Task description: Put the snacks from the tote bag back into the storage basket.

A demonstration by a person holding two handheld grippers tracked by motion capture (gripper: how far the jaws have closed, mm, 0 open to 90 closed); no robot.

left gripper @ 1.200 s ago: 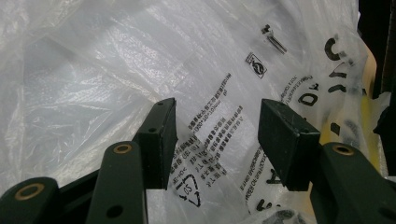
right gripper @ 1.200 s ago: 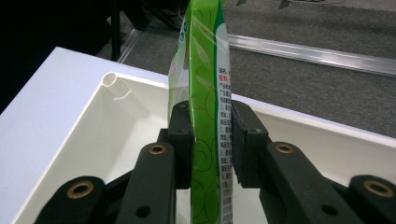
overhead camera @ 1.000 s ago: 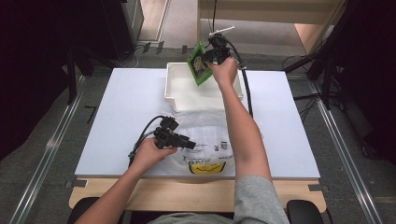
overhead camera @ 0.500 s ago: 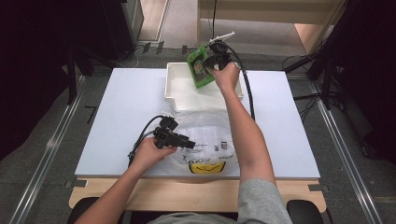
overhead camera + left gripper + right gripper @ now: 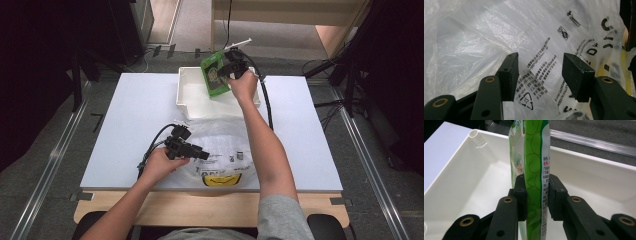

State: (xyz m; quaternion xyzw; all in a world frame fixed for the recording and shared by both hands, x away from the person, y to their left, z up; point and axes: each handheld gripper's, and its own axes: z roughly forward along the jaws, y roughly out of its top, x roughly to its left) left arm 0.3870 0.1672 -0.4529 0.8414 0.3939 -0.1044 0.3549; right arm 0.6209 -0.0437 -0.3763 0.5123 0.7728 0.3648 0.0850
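- The green snack packet (image 5: 534, 170) is pinched upright by the right gripper (image 5: 537, 195) above the white tray (image 5: 192, 102).
- The left gripper (image 5: 540, 75) is spread over the plastic bag (image 5: 225, 145) on the surface (image 5: 125, 125).
- Next, carrying to the bag is judged likely, with its mouth held apart.

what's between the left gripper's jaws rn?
Printed clear plastic bag lies in the gap of the left gripper; jaws stand apart, not pinching it. Seen in left gripper view.

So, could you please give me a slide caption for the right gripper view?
Right tool clamps an upright green snack packet above the white tray.
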